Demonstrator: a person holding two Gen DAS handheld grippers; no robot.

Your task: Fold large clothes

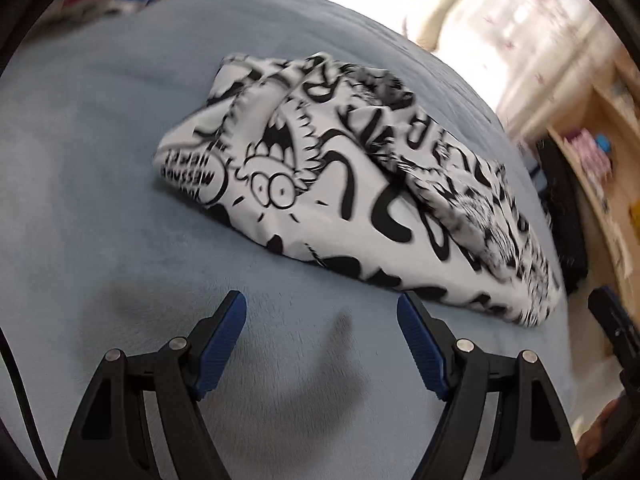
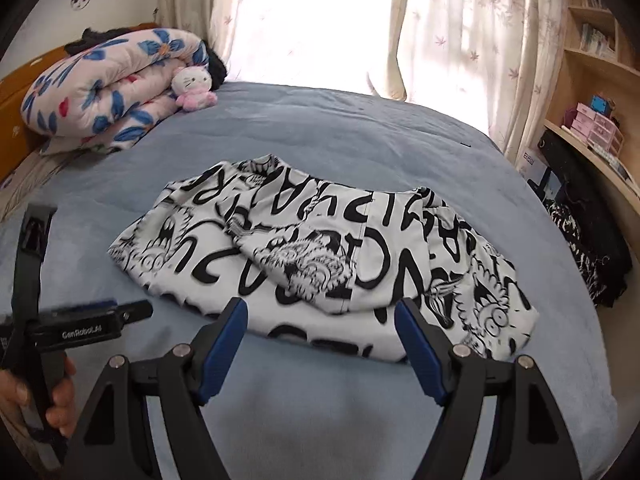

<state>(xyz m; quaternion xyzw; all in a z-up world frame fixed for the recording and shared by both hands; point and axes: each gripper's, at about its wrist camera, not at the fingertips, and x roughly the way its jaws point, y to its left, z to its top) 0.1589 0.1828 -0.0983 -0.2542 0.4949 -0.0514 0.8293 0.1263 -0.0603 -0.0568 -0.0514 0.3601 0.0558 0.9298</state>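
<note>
blue bed (image 2: 320, 120), printed garment (image 2: 320, 256), rolled quilt (image 2: 108, 92)

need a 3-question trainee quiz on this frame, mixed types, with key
1. True or false: the left tongs grip the black-and-white graffiti-print garment.
2. Multiple choice: what does the garment lie on? A. wooden shelf B. blue-grey bedspread C. rolled floral quilt
3. Fill in: the pink-and-white plush toy leans against the ____.

Key
1. False. The jaws stand open over bare bedspread, short of the garment. The right tongs are open too.
2. B
3. Rolled floral quilt
</note>
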